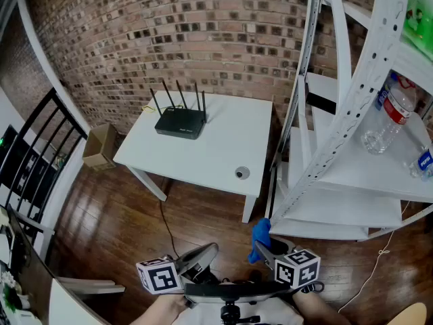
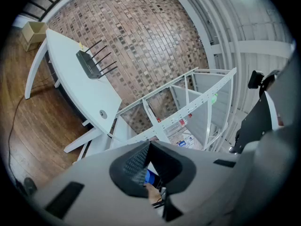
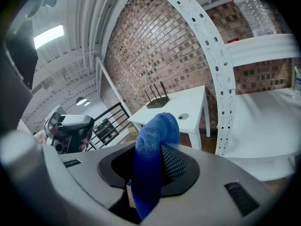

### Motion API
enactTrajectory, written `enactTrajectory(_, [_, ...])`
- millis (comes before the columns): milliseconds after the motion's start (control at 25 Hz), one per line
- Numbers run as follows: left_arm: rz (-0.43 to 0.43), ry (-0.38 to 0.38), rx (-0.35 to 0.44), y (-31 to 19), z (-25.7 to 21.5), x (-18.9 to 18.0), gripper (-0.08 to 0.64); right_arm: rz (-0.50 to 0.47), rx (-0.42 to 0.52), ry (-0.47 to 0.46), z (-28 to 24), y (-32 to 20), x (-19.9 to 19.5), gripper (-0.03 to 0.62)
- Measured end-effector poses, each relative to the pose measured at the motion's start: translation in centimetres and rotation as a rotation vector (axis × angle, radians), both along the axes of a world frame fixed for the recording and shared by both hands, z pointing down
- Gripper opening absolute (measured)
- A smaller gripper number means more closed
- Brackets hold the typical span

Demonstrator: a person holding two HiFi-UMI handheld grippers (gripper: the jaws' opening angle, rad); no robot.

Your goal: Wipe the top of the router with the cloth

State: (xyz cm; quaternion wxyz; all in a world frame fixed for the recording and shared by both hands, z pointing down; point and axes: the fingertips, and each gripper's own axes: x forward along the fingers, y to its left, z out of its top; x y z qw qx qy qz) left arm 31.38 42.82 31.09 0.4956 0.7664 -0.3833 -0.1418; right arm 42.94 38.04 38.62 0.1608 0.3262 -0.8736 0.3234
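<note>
A black router (image 1: 179, 121) with several upright antennas stands at the back left of a white table (image 1: 226, 144), far from both grippers. The left gripper view shows the router (image 2: 88, 64) small at upper left; in the right gripper view the router (image 3: 156, 101) is small and distant. My right gripper (image 1: 262, 247) hangs low over the wooden floor in front of the table, shut on a blue cloth (image 1: 260, 237). The cloth (image 3: 153, 138) bulges up between the right gripper's (image 3: 159, 149) jaws. My left gripper (image 1: 210, 250) is beside it, its (image 2: 149, 144) jaws together with nothing between them.
A white shelf rack (image 1: 352, 175) with a plastic water bottle (image 1: 391, 116) stands right of the table. A round grommet (image 1: 241, 173) sits near the table's front edge. A cardboard box (image 1: 100, 145) and a black railing (image 1: 34, 154) are at the left. A cable (image 1: 164, 222) trails over the floor.
</note>
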Motion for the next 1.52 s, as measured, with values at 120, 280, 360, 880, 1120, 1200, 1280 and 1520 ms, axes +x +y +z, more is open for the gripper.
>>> enactTrajectory(120, [-0.013, 0.006, 0.008, -0.2, 0.0, -0.6, 0.025, 0.005, -0.001, 0.000, 0.1, 0.0, 0.0, 0.132])
enactTrajectory(280, [-0.038, -0.022, 0.049, -1.0, -0.4, -2.3, 0.025, 0.013, 0.019, -0.004, 0.0, -0.6, -0.3, 0.132])
enactTrajectory(360, [-0.043, -0.030, 0.061, -1.2, -0.4, -2.7, 0.025, 0.015, 0.022, -0.006, 0.1, -0.7, -0.4, 0.132])
enactTrajectory(880, [-0.035, -0.016, 0.041, -0.4, 0.6, -2.8, 0.025, 0.003, -0.027, 0.004, 1.3, 0.5, -1.4, 0.132])
enactTrajectory(1120, [-0.028, -0.014, 0.041, -0.6, 1.0, -3.4, 0.026, 0.011, -0.032, 0.007, 1.6, 0.5, -2.0, 0.132])
enactTrajectory(1200, [-0.023, -0.014, 0.042, -0.8, 1.0, -3.7, 0.026, 0.017, -0.033, 0.007, 1.5, 0.3, -2.2, 0.132])
enactTrajectory(1280, [-0.018, -0.012, 0.039, -0.9, 1.0, -4.0, 0.026, 0.022, -0.037, 0.010, 1.5, 0.4, -2.5, 0.132])
enactTrajectory(1520, [-0.007, -0.007, 0.039, -1.1, 1.0, -5.8, 0.026, 0.042, -0.042, 0.019, 1.5, 0.4, -3.8, 0.132])
